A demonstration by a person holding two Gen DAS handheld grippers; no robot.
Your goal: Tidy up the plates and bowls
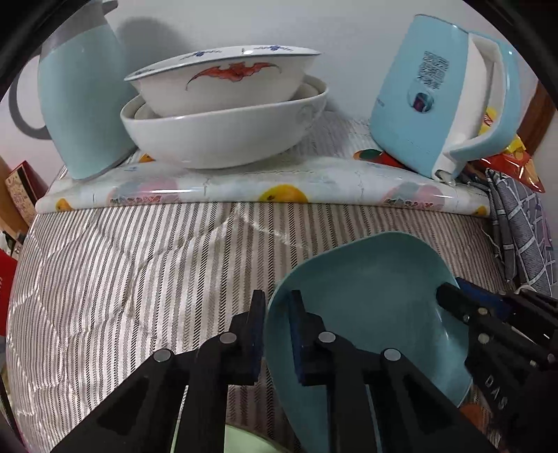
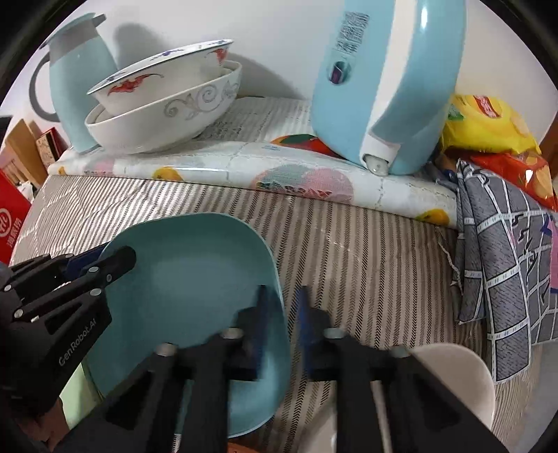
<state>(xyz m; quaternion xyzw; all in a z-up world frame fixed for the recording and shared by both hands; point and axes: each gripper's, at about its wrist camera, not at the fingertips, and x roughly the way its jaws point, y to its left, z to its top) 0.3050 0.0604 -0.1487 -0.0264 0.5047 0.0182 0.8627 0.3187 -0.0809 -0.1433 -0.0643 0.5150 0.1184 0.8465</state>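
Teal plate (image 1: pixel 369 306) gripped on both rims, my left gripper (image 1: pixel 277 334) and right gripper (image 2: pixel 284 324) clamped, over the striped tablecloth (image 1: pixel 139 265); white wall (image 1: pixel 348 28) behind.

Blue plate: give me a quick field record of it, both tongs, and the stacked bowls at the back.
plate: blue plate, rounded square, on the striped cloth
left tongs: left tongs shut on the plate's left rim
right tongs: right tongs shut on the plate's right rim
stack: bat-pattern bowl tilted inside the large white bowl
flanking: blue jug on one side, blue kettle on the other
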